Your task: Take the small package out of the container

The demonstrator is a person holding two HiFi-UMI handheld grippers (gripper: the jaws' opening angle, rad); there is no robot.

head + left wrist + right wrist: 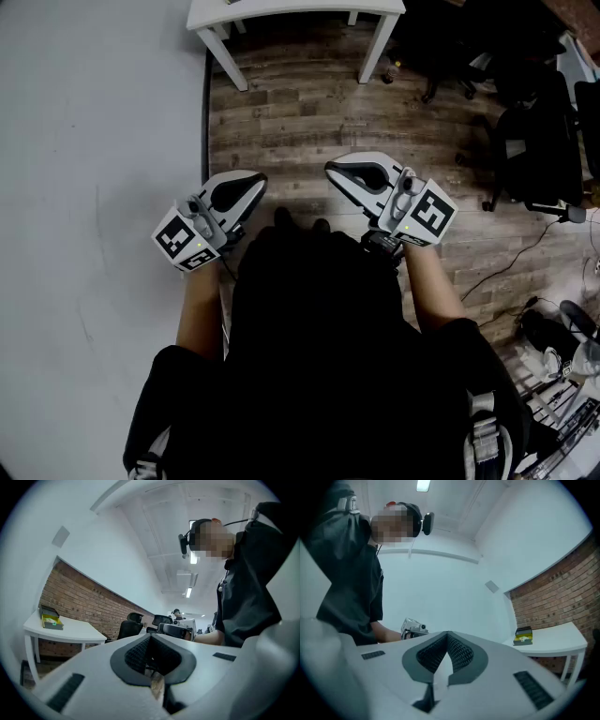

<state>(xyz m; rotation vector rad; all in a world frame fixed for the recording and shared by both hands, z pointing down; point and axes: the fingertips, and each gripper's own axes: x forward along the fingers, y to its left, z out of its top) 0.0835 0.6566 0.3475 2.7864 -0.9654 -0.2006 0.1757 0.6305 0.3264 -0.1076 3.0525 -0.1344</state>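
Note:
A small dark container [49, 619] with something yellow and green in it stands on the white table [70, 629]; the right gripper view has the container [523, 636] at that table's [555, 641] near end. The head view catches only the table's front edge [281, 11], with the container out of frame. I hold both grippers close to my body, far from the table. My left gripper [248, 183] and my right gripper [335, 170] point toward each other over the wooden floor. Both are shut with nothing between the pads [150, 639] [448, 634].
Dark office chairs [534, 141] and floor cables [506, 258] fill the right side. A pale grey surface [94, 187] runs along the left. A brick wall [89, 604] backs the table. Another person [177, 614] sits far off among chairs.

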